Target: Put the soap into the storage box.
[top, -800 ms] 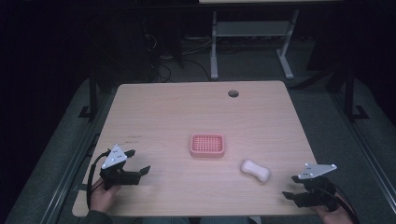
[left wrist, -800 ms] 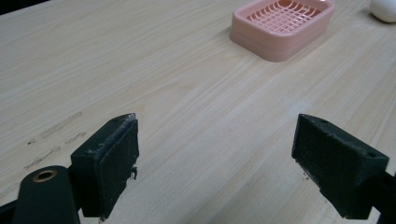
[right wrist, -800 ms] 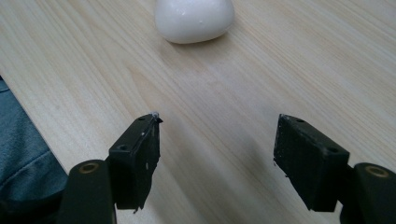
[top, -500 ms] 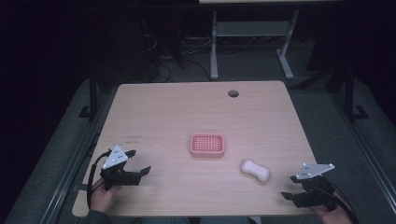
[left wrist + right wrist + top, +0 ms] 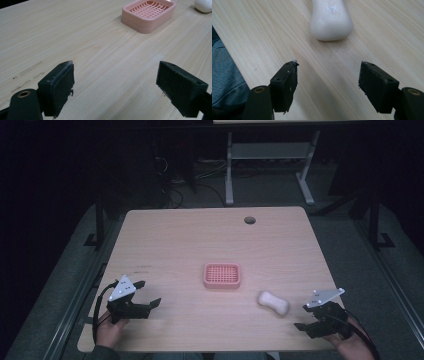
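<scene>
Soap [image 5: 273, 303] lies bare on the table [image 5: 200, 240], at four o'clock from the pink dish [image 5: 222, 275]. Right tongs [image 5: 311, 319] gape empty just short of it; left tongs [image 5: 145, 296] are likewise released. Pinching its rounded end could squirt it away.
</scene>
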Available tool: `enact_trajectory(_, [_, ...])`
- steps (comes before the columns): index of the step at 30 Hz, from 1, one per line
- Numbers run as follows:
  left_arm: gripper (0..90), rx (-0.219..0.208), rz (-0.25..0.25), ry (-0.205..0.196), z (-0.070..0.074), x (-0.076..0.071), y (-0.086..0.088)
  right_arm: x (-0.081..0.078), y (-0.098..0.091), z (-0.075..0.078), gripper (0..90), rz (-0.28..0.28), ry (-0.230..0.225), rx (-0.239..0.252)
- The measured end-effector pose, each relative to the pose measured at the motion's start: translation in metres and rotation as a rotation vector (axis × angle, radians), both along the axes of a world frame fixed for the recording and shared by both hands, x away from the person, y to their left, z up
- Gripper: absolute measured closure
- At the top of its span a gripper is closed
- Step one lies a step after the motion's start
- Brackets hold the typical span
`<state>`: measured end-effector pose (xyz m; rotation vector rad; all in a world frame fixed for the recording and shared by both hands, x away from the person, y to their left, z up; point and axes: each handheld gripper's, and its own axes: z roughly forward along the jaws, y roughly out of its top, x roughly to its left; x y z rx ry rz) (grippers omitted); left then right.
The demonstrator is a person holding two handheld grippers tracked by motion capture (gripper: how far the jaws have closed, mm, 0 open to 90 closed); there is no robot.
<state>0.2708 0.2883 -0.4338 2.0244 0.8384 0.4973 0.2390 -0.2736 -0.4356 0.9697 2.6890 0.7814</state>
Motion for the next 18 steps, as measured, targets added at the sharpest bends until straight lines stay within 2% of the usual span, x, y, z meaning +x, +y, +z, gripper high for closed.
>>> enact_trajectory(18, [14.5,0.001,0.0,-0.001,0.001,0.0,0.002,0.017,0.021,0.018,30.6,0.063,0.019,-0.053])
